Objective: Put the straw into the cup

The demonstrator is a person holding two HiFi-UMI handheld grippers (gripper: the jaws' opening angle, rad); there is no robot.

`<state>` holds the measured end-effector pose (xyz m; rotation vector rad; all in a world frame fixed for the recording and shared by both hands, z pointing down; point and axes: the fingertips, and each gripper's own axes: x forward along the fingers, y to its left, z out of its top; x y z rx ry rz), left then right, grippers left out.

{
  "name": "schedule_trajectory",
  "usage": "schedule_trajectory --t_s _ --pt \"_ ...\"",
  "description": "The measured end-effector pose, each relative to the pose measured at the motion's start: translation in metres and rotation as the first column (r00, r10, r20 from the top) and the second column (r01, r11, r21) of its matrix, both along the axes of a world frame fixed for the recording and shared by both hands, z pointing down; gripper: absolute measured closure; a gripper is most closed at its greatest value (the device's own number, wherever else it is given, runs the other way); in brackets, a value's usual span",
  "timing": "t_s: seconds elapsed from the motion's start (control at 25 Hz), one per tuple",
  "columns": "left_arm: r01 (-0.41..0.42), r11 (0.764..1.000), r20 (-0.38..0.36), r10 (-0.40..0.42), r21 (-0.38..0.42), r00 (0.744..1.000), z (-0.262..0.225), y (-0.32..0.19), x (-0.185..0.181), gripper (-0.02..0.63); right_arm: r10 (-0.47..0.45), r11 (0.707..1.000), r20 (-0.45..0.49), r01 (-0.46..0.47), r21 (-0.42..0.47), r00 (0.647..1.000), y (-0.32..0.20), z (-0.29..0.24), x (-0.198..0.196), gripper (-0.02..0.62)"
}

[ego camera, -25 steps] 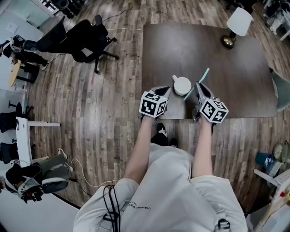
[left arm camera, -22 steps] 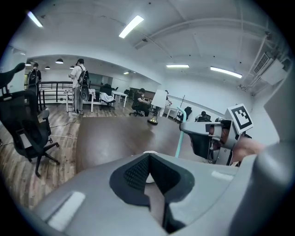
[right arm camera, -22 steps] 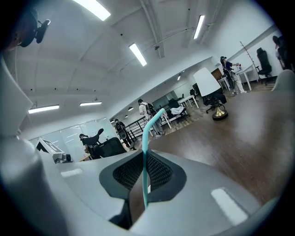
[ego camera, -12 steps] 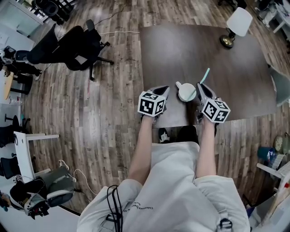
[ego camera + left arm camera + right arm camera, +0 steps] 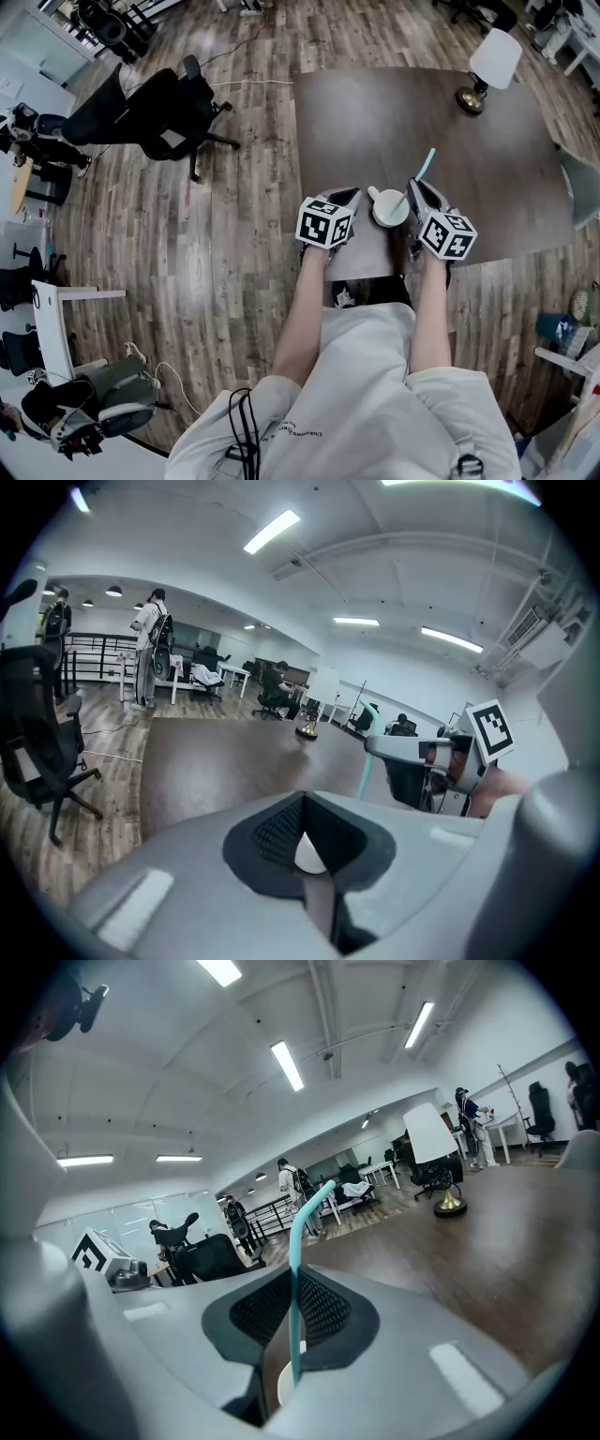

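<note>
Straw (image 5: 424, 167) tip now lies inside the cup (image 5: 386, 217) mouth, no longer beside it; right tongs (image 5: 413, 187) grip the straw, left tongs (image 5: 353, 197) pinch the handle (image 5: 374, 194); release seemingly remains.

— From where is the head view taken?
— From high above, aimed steeply down; the whole table (image 5: 469, 131) is taken in from well away.
— And the gripper views?
— Each is set close behind its own jaws and faces out low across the table. The straw (image 5: 296, 1269) is seen very near the right lens; a white sliver at the left jaws is probably the cup (image 5: 391, 208).
— What is shared?
— The lamp (image 5: 493, 54) is caught in all three. In each gripper view the other is caught: the right gripper (image 5: 394, 749), the left gripper (image 5: 131, 1274).
</note>
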<state>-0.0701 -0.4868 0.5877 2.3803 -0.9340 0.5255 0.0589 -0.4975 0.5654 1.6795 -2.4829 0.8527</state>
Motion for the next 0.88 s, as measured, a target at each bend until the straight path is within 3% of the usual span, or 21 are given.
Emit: schedule_trajectory --t_s 0.88 --pt "-0.003 1.0 0.017 0.002 0.008 1.0 -0.002 0.001 0.005 0.605 -0.054 0.994 -0.108 0.043 -0.098 0.993 0.003 0.053 -0.017 0.548"
